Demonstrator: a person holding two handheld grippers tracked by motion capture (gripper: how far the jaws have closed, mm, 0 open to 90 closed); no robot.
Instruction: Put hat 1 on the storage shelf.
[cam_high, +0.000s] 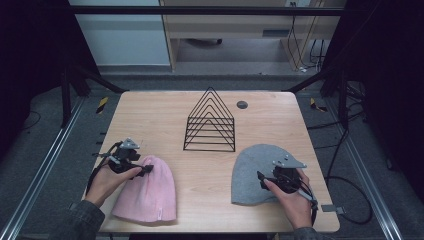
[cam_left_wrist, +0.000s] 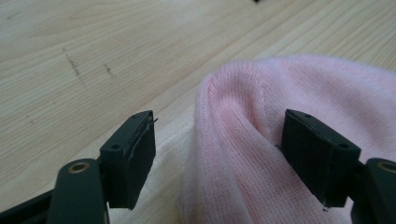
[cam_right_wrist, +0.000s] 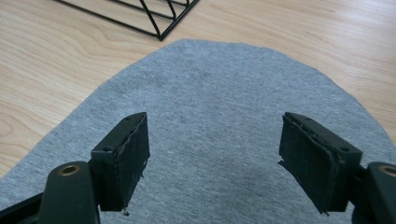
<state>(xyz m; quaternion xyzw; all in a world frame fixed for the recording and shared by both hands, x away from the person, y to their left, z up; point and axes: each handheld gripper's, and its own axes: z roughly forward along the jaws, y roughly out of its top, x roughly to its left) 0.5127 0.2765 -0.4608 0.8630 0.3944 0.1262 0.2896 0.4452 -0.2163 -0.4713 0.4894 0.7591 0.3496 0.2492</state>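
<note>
Here I had the left gripper (cam_high: 148, 170) at the crown end of the pink beanie (cam_high: 146, 192), which lay flat near the front left corner of the table (cam_high: 150, 107). In the left gripper view its jaws stood fairly wide with a raised fold of the pink knit between them; the right-hand pad touched the fold, the other stood clear over bare wood, so nothing was pinched yet. The right gripper (cam_high: 261, 179) hovered over the grey beanie (cam_high: 252, 170), which lay flat at the front right, just short of the black wire rack (cam_high: 210, 122); its jaws stood wide too, with smooth grey cloth under them and nothing gathered. To do this grab well, I judged the left jaws ought to close squarely on the bunched ridge, deep enough to take both layers rather than a thin edge that could slip. The right needed its tips pressed down into the cloth first, so that a fold would rise between the pads before closing.
</note>
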